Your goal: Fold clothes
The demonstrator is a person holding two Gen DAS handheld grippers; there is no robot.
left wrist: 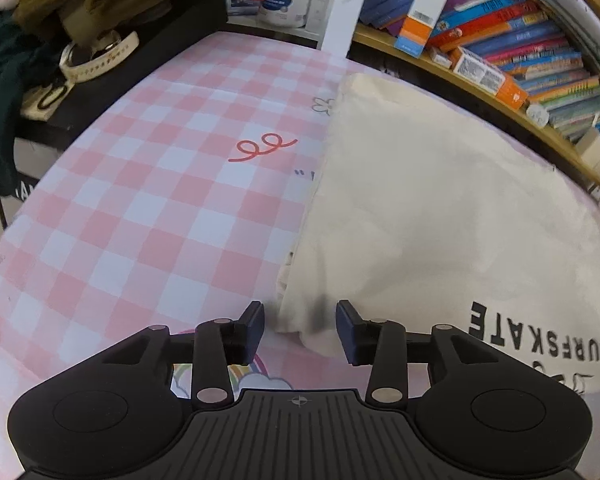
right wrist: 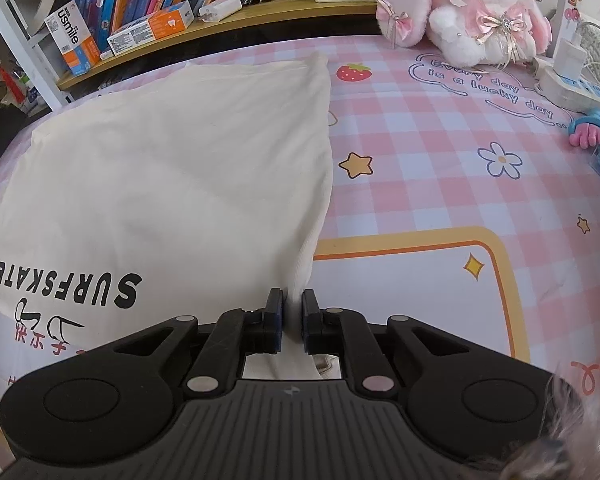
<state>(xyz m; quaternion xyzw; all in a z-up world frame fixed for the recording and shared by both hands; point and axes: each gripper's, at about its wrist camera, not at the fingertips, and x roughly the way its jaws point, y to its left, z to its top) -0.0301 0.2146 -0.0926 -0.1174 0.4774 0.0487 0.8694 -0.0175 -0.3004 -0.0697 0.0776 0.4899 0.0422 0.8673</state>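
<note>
A cream T-shirt (left wrist: 420,200) printed with black "SURFSKATE" lettering lies folded on the pink checked tablecloth (left wrist: 140,208). In the left wrist view its near left corner lies between the fingers of my left gripper (left wrist: 301,322), which stands open; the pads do not touch the cloth. In the right wrist view the same shirt (right wrist: 160,160) spreads to the left. My right gripper (right wrist: 292,304) is shut on its near right edge, and a strip of cream fabric is pinched between the pads and runs back under the jaws.
A wooden shelf of books (left wrist: 520,48) and boxes runs along the table's far edge. A pink plush rabbit (right wrist: 472,12), a power strip (right wrist: 572,88) and a blue-pink toy (right wrist: 592,128) sit at the far right. Dark clothes and a belt (left wrist: 96,56) are piled on a black stand at left.
</note>
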